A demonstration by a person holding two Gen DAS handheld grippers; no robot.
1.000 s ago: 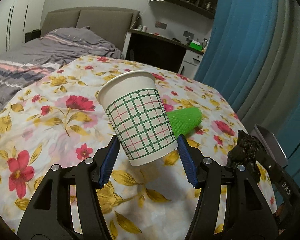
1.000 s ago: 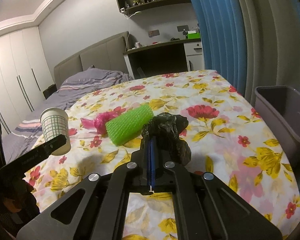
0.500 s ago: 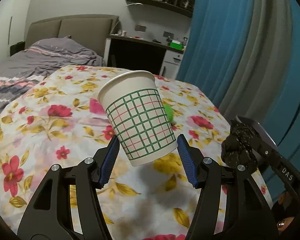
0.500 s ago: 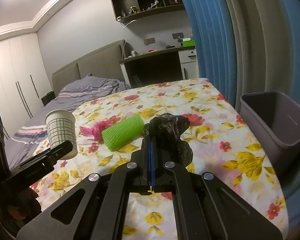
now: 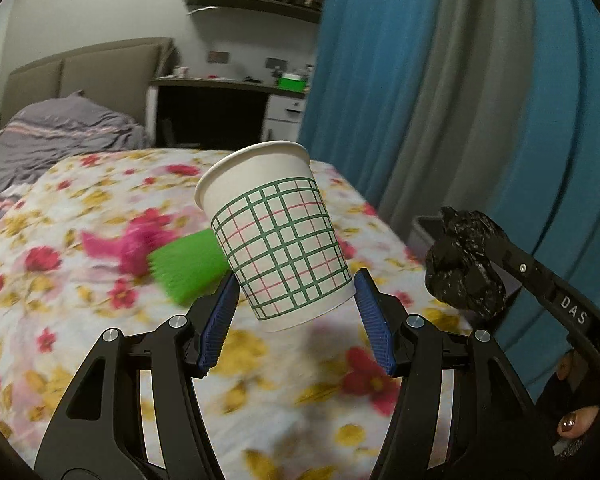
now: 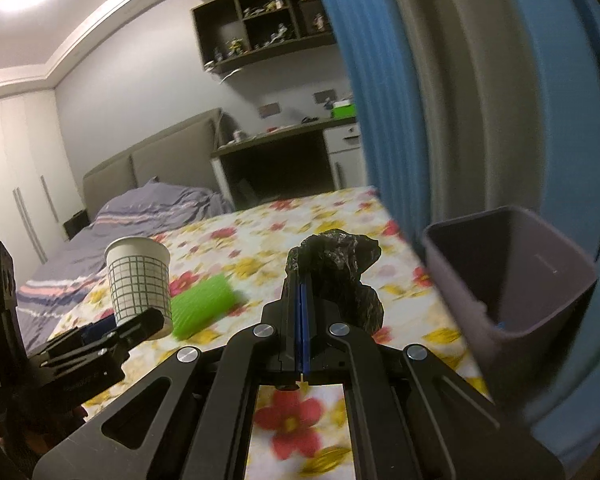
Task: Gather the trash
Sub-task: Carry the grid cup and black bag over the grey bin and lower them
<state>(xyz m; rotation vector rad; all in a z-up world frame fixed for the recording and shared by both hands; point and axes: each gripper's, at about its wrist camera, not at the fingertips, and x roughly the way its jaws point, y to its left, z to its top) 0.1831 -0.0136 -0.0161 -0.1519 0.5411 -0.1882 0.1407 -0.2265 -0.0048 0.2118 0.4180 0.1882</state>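
Two grippers: my left gripper (image 5: 294,304) jaws clamp one paper cup (image 5: 278,236), my right gripper (image 6: 303,300) jaws pinch one black bag (image 6: 340,276), beside one bin (image 6: 512,276).

L: my left hand-held gripper (image 5: 294,312) angled downward, jaws spread wide — clamped on something | R: my right hand-held gripper (image 6: 302,316) tilted downward, jaws fully closed — fingernail (image 5: 569,423) visible at its handle

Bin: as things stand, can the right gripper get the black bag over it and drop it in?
Probably yes. The right gripper, shut on the crumpled black bag, is raised above the bed, and the open grey bin stands just off its right side with nothing in between.
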